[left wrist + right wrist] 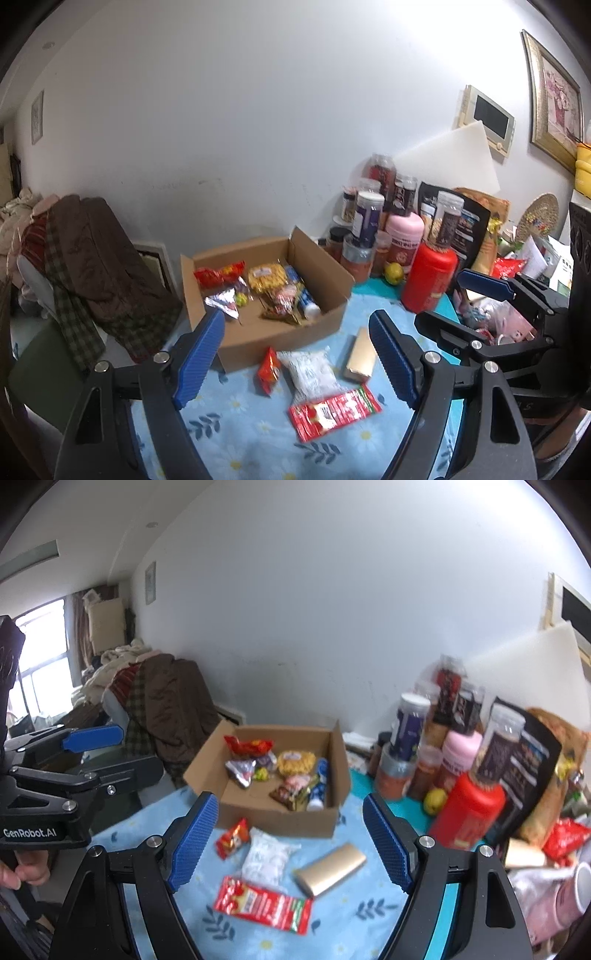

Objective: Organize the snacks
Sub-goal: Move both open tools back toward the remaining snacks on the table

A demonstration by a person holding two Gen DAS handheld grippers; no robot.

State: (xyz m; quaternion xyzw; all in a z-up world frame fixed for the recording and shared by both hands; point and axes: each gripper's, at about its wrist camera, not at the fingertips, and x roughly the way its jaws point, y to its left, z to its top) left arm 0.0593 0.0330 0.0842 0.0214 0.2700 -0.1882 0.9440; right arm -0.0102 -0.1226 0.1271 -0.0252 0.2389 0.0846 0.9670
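An open cardboard box [325,280] [341,764] sits on the blue flowered tablecloth and holds several snack packs. In front of it lie a small red packet [267,371] [232,838], a white bag [312,373] [267,856], a gold pack [360,356] [330,867] and a long red pack [334,411] [264,904]. My left gripper [297,354] is open and empty, above these loose snacks. My right gripper [288,836] is open and empty over them too. Each gripper shows at the other view's edge: the right gripper [476,299] and the left gripper [107,749].
Jars, a red bottle [428,277] [467,812], a pink tub [404,240] and dark bags crowd the table's right against the wall. A chair draped with brown clothes [96,258] [173,701] stands left of the table.
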